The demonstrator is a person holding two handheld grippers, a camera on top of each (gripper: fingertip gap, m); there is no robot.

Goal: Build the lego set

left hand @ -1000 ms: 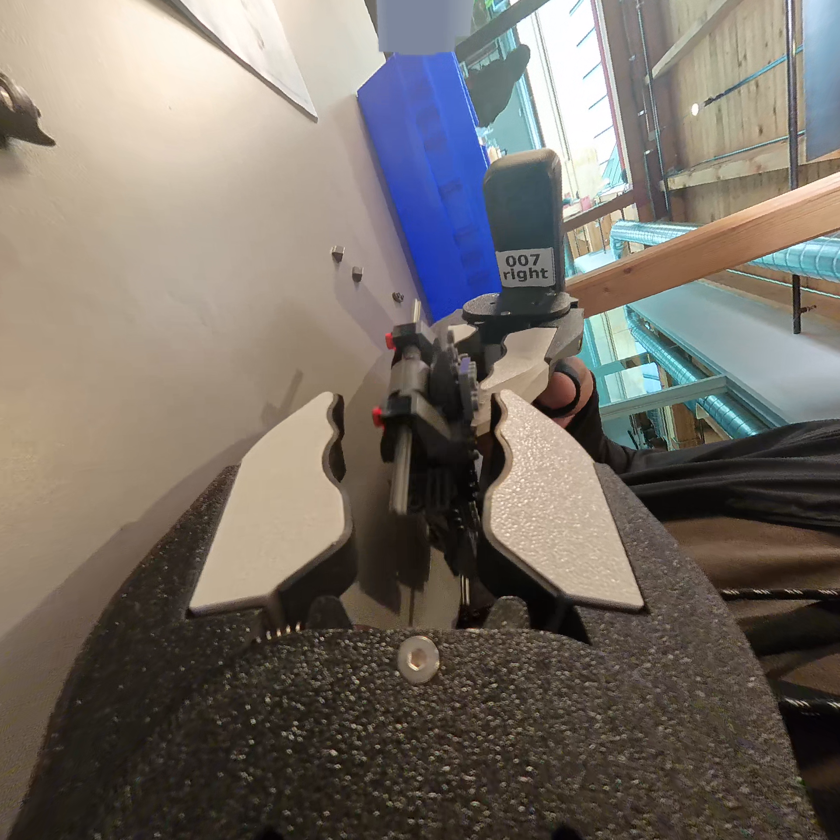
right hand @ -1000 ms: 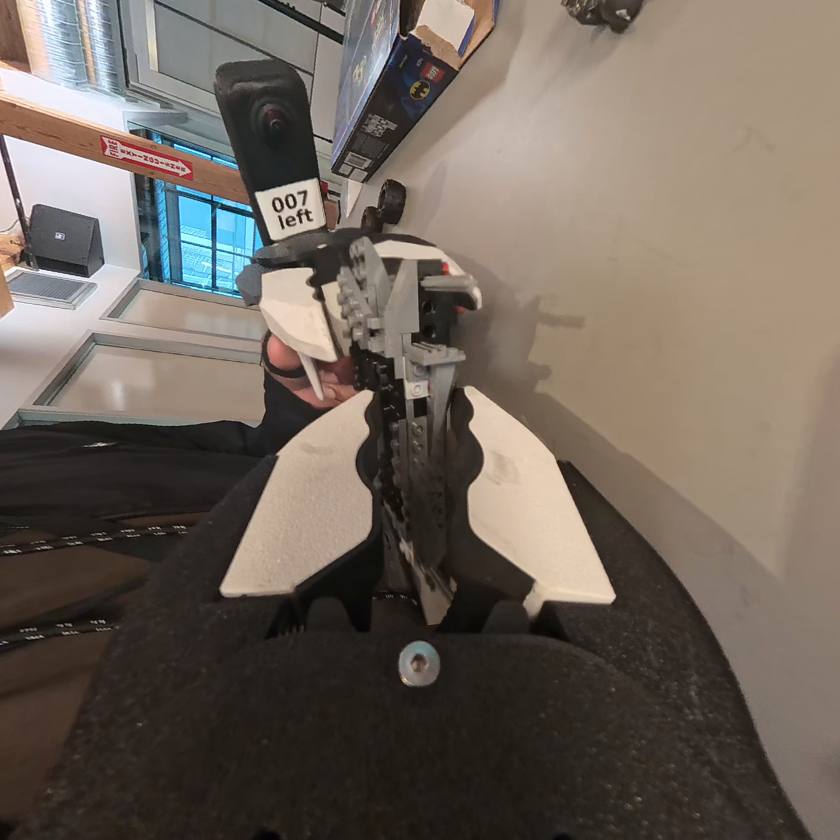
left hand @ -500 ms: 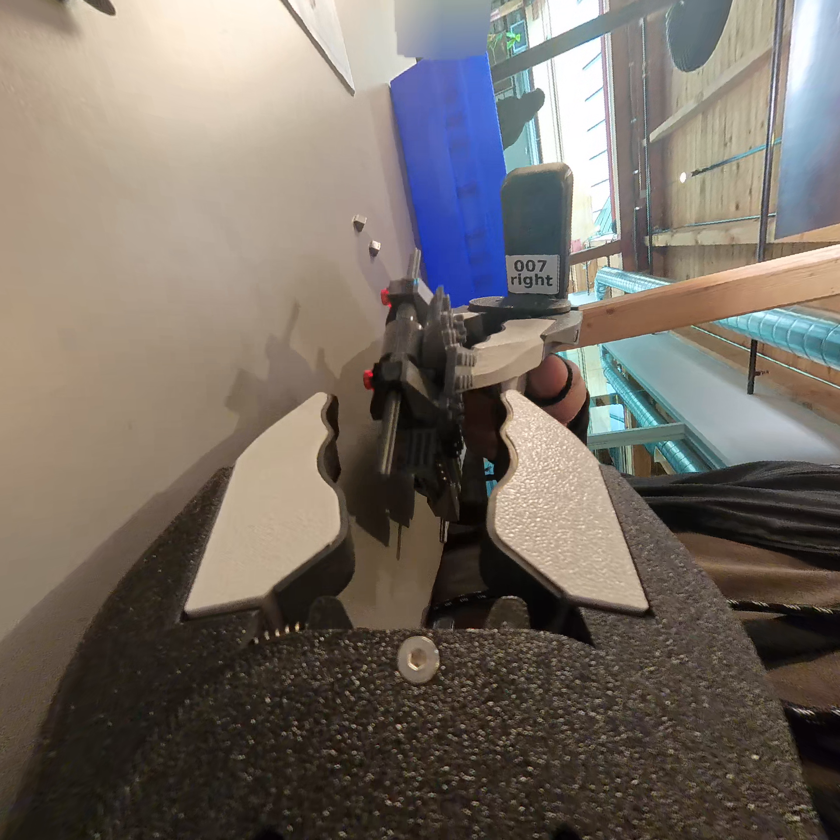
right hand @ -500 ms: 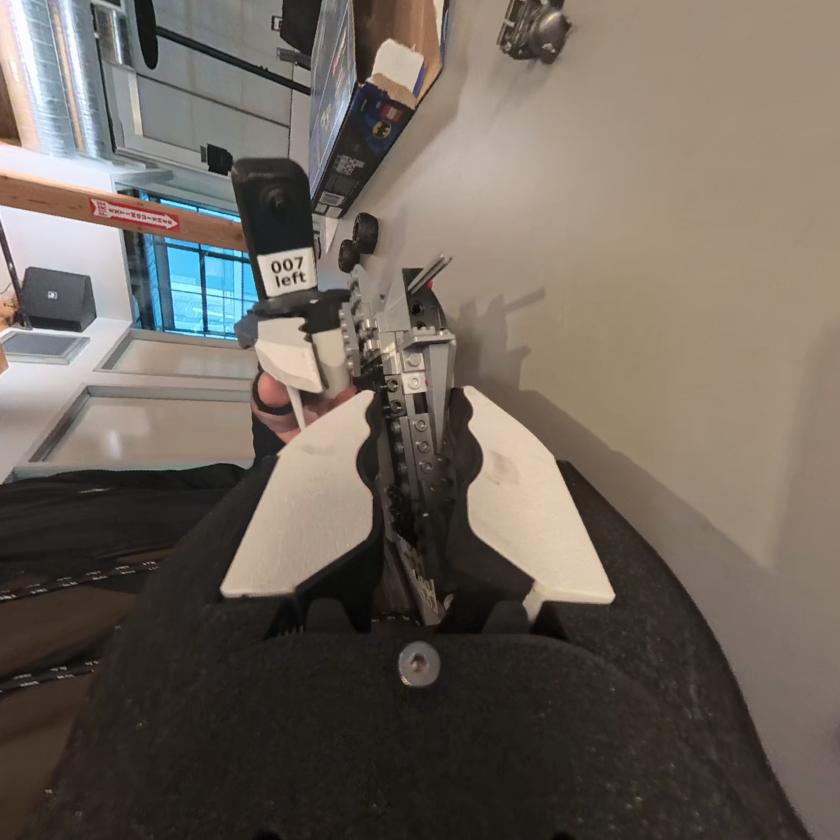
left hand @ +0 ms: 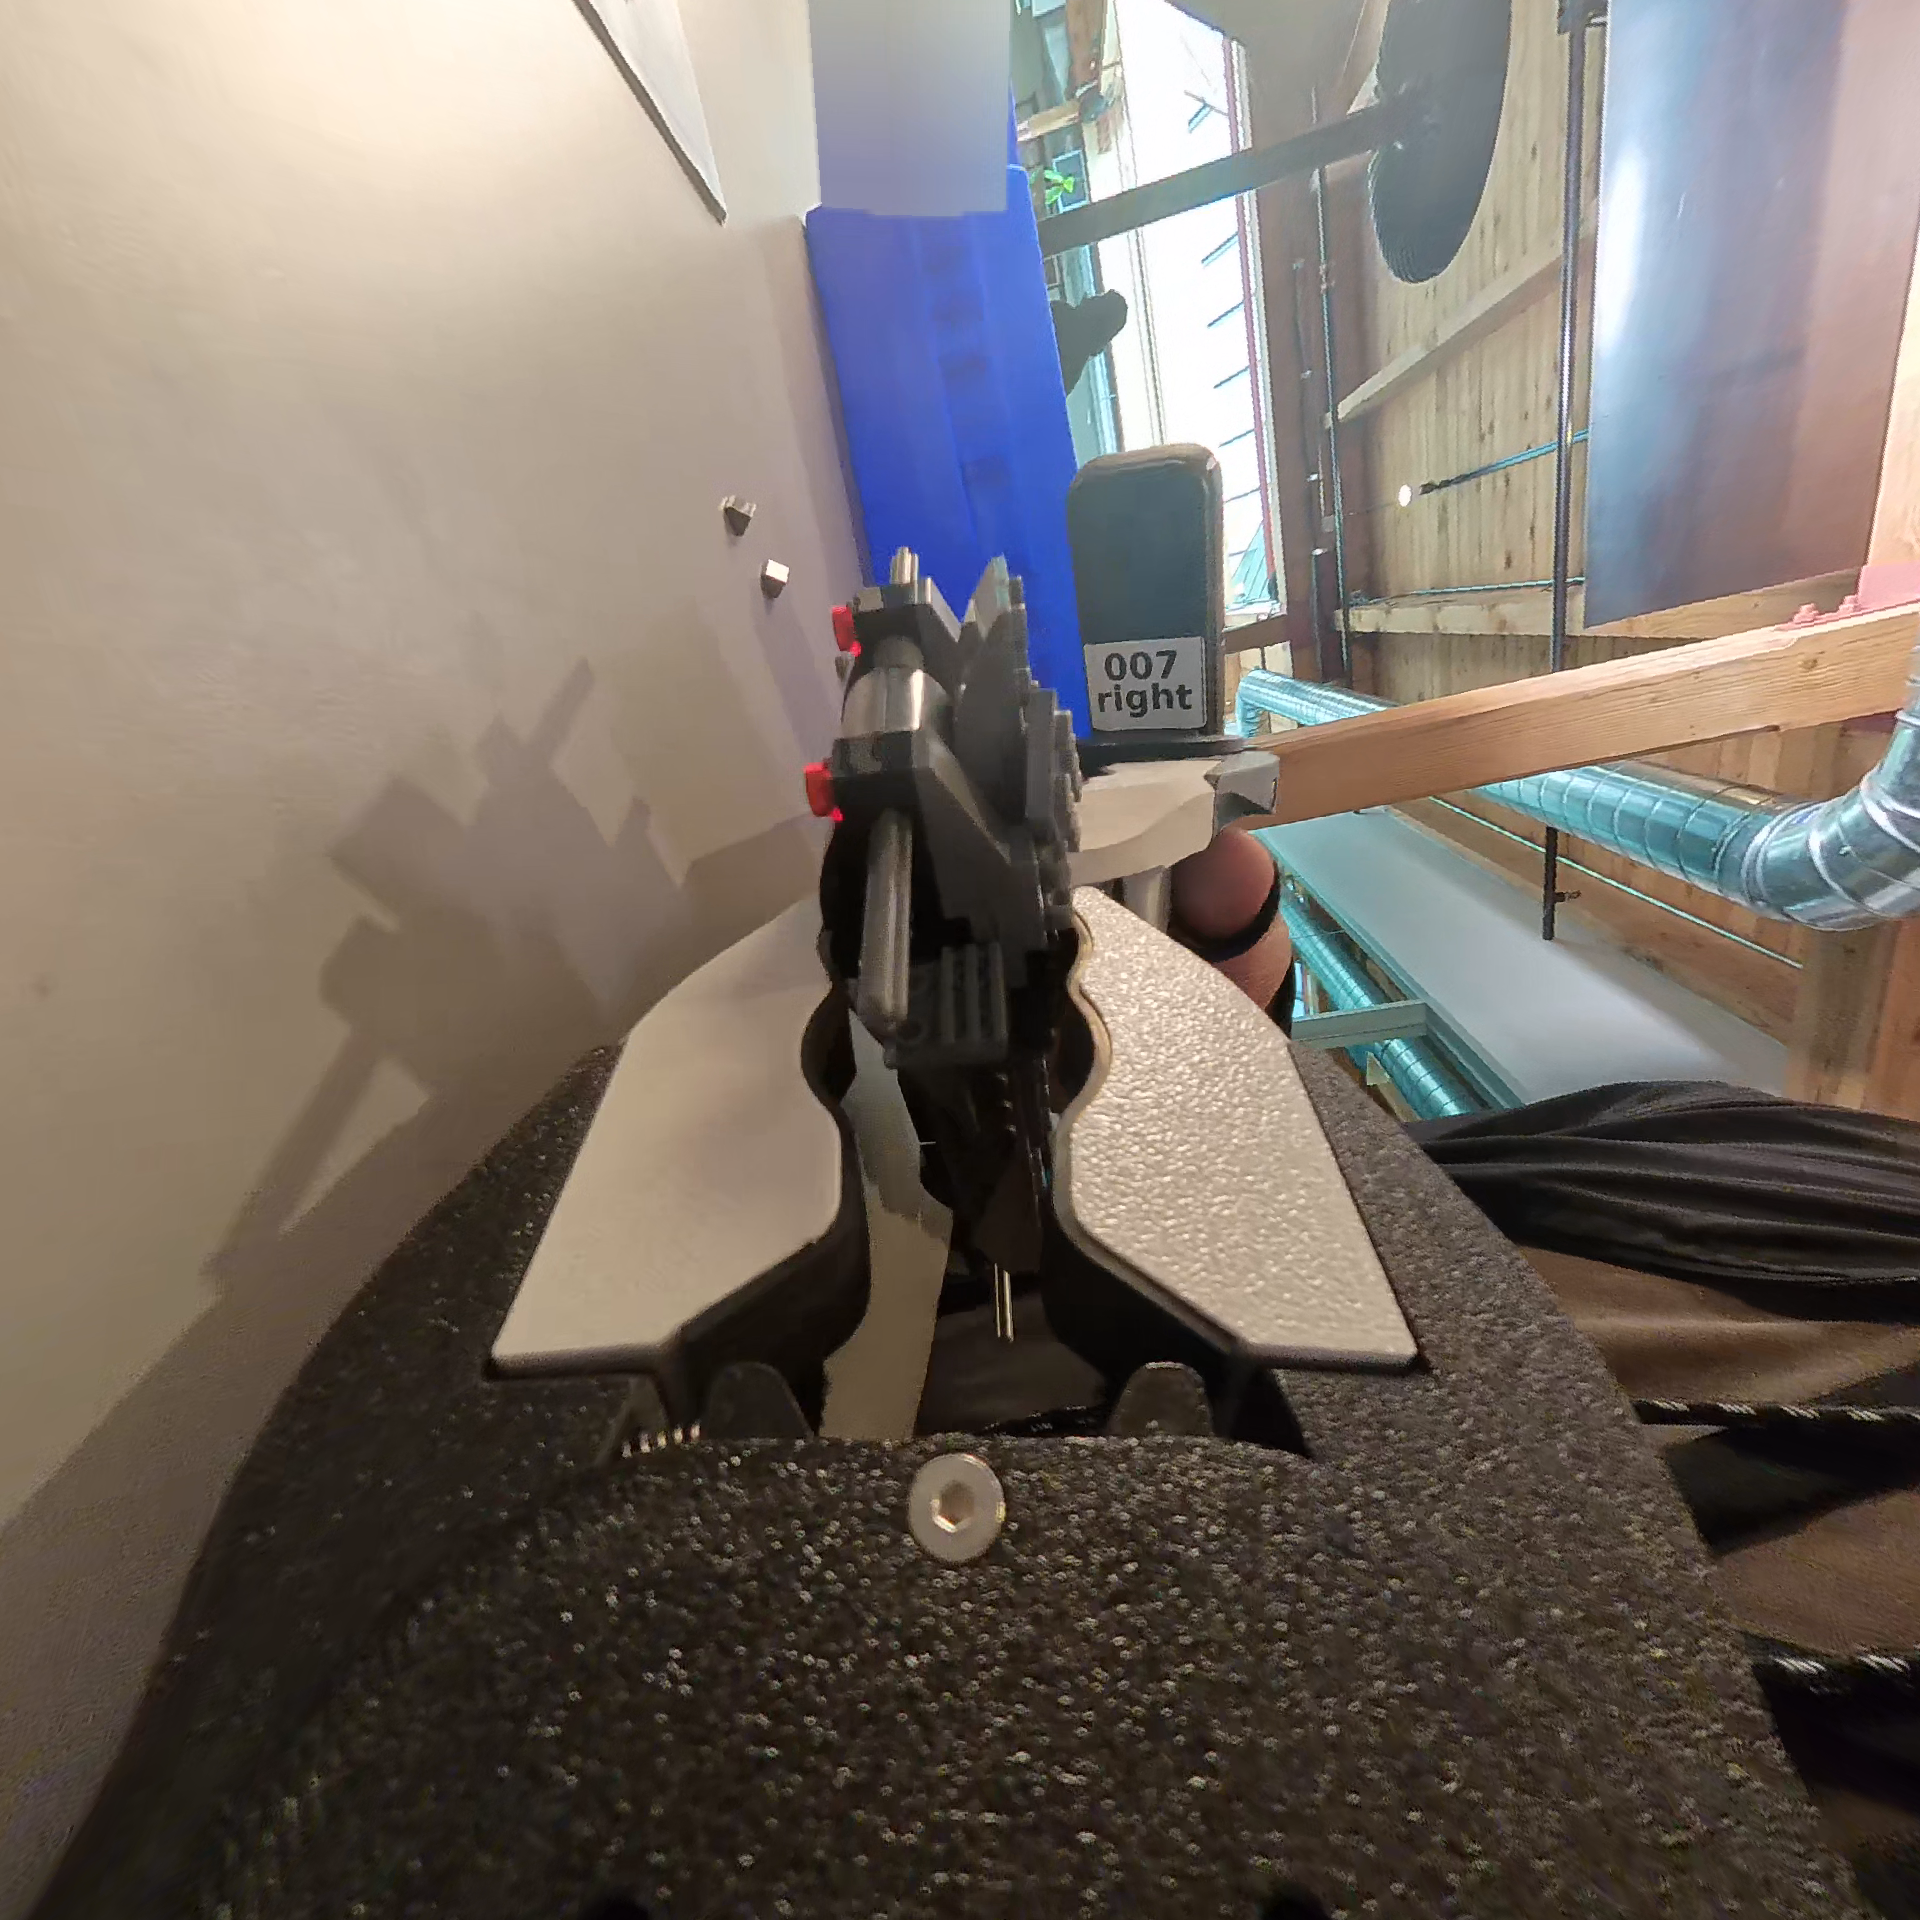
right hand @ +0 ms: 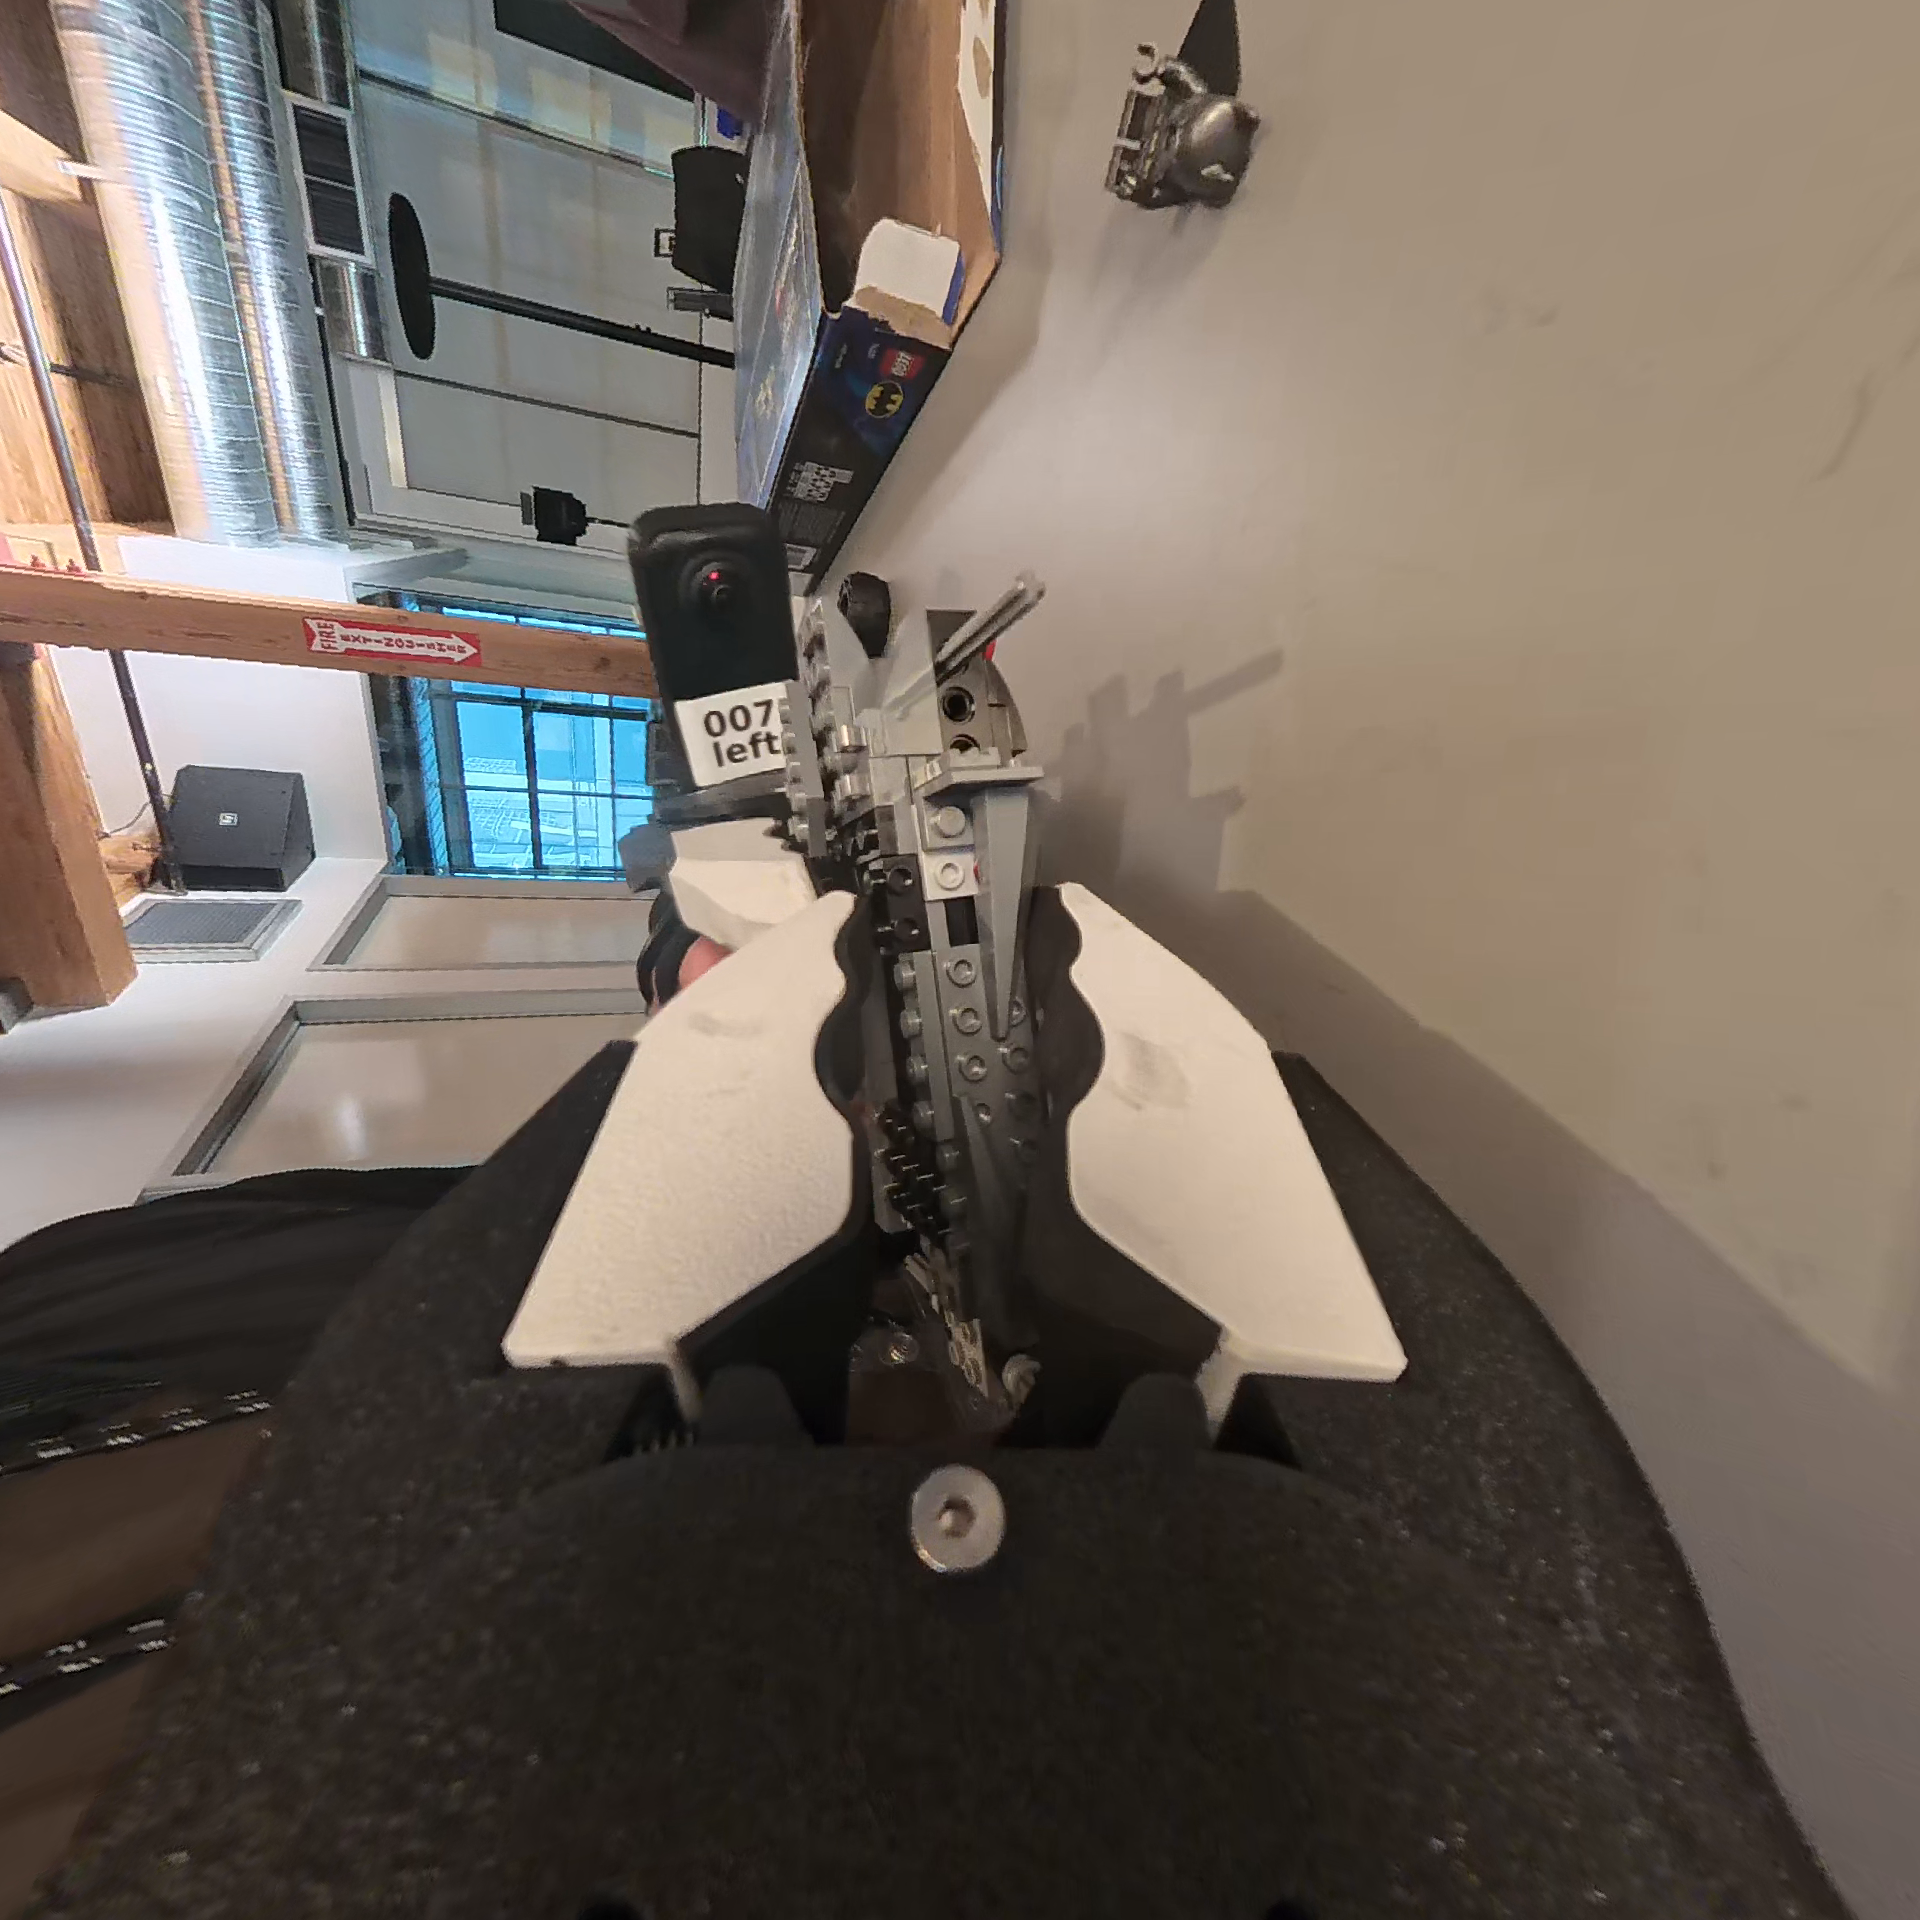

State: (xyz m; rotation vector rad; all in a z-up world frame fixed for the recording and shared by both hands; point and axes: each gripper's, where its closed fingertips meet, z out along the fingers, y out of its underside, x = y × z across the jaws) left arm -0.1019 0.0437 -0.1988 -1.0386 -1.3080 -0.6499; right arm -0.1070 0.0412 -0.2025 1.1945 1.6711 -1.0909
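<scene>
Both grippers are on the same thing here, a grey and black brick-built model (right hand: 951,997) held up in the air just beside the pale desk (right hand: 1558,520). The right gripper (right hand: 956,935) has its jaws drawn in narrow around the studded body of the model, with the dark pads on either side pressed against it. From the left wrist view, the left gripper (left hand: 951,977) has its jaws narrowed around the other end of the same model (left hand: 935,831), the end with the small red studs and a grey rod. The right-hand pad looks to be against the bricks, but on the other side a sliver of desk shows between pad and model lower down, so I can't say for sure it's clamped. Each gripper shows in the other's view, right behind the model, with a black camera block on top. Around them on the desk: a blue bin (left hand: 935,343) and two tiny grey bits (left hand: 756,540) in the left view, and an opened dark cardboard box (right hand: 862,260), a black wheel (right hand: 868,608) and a small grey built piece (right hand: 1179,135) in the right view.
</scene>
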